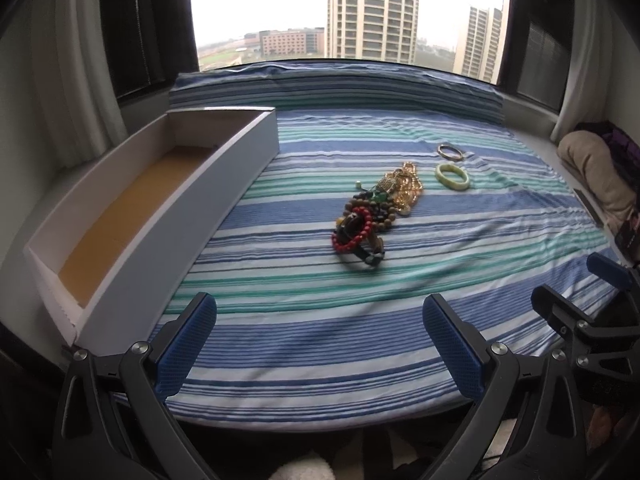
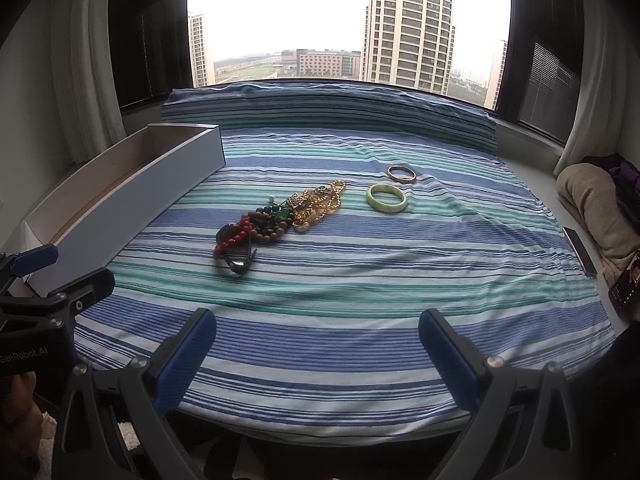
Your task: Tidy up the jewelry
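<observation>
Lying beside one jewelry pile: two bangles; one box.

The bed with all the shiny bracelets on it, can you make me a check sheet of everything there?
Surface: striped bedsheet, wrinkled.
Job's things: long white box at left, empty; tangled jewelry pile mid-sheet; green bangle and thin metal bangle lying apart to its right.
Clutter: beige cloth bundle and phone at right edge.
Grippers: left gripper and right gripper both open, holding nothing.
Cables: nothing seen.
Surroundings: window, curtains.
</observation>
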The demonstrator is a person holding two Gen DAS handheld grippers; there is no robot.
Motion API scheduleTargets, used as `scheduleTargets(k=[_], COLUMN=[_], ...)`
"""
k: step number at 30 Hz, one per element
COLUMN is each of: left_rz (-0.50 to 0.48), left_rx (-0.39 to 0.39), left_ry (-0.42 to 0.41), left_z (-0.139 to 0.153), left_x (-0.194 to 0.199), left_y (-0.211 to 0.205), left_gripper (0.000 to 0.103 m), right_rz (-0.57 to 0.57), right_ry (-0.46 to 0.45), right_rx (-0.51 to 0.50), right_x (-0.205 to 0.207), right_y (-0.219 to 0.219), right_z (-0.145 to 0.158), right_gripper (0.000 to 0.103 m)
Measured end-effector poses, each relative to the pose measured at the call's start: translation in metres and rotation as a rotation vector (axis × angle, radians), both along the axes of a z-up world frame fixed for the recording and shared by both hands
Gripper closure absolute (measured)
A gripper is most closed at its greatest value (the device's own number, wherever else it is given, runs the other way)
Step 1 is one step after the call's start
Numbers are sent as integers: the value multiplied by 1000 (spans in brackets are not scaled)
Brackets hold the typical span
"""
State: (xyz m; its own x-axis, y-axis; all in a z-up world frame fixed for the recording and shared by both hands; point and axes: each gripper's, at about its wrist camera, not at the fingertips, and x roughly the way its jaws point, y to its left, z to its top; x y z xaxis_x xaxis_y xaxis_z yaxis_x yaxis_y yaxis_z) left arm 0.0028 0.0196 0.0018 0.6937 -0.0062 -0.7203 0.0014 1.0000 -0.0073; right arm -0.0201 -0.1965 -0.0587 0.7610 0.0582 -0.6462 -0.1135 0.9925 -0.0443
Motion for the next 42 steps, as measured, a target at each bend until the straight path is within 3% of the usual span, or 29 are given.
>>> scheduleTargets(k=[21, 42], left_rz=[37, 8], left_rx=[-6, 14], left_ry=[-16, -10], left_z=[3, -4], left_x=[-3, -1], left_y=[9, -3], left_gripper=[0, 0], right_rz=[-1, -9], right_ry=[-5, 23], right_rx=[-3, -2], right_x=[-5, -2], right_y=[3, 2], right_z=[1, -6], right_gripper=[0, 0])
